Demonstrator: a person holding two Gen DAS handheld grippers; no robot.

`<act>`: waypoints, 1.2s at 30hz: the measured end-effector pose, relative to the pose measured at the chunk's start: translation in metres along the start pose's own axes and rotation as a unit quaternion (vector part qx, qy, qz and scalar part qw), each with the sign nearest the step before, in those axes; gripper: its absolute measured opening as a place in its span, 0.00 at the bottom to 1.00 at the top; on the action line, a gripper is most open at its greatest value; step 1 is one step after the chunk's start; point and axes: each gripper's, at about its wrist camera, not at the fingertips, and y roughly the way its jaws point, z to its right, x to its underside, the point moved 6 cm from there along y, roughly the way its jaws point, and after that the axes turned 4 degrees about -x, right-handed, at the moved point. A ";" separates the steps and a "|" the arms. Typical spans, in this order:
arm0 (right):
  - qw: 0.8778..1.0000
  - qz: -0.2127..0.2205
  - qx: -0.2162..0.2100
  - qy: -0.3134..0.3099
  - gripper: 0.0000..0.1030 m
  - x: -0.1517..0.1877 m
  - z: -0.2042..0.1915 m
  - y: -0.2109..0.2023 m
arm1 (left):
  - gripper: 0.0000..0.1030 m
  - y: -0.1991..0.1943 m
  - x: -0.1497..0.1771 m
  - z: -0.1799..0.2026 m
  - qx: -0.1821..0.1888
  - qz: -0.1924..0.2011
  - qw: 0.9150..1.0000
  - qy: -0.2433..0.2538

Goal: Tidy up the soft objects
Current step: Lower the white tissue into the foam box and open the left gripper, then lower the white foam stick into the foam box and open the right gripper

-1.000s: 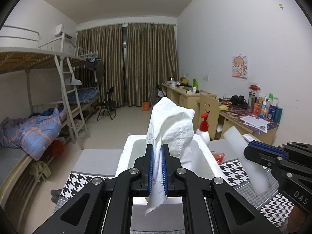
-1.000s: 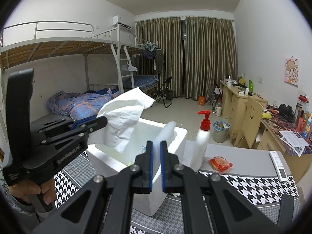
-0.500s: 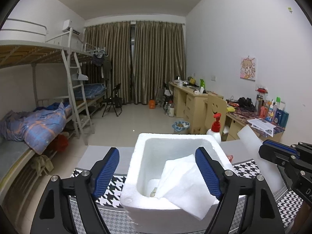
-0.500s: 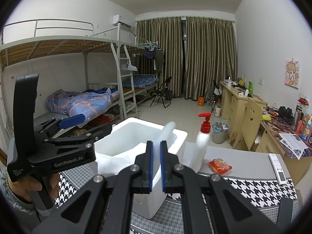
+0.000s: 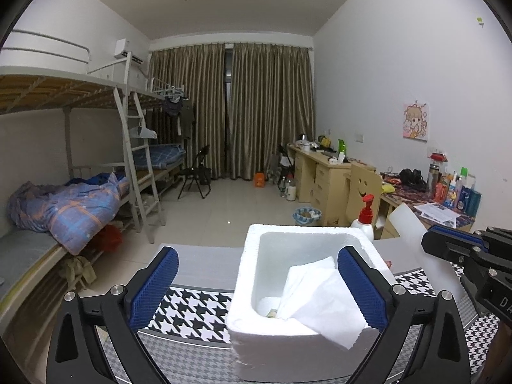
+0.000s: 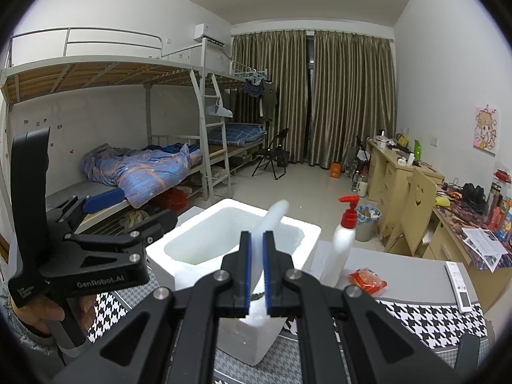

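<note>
**A:** What is the left gripper [image 5: 256,283] doing?

**B:** Its jaws have just been opening and are standing wide apart, with nothing between them. The soft white paper tissue [image 5: 323,297] is lying half inside the white foam box [image 5: 288,352], hanging over the box's near rim. I think that is so it stays put.

**A:** And the right gripper [image 6: 255,275]?

**B:** It is pinching a long, thin, see-through white plastic strip [image 6: 275,216]. The strip is pointing up and away, over the box.

**A:** Where is the box sitting?

**B:** Near the table's [image 6: 416,275] front edge, beside a white pump bottle with a red top [image 6: 344,240].
</note>
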 end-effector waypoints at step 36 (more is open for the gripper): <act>0.999 -0.037 -0.029 -0.015 0.13 -0.006 -0.020 0.047 | 0.99 -0.005 0.009 -0.028 -0.022 0.002 1.000 -0.009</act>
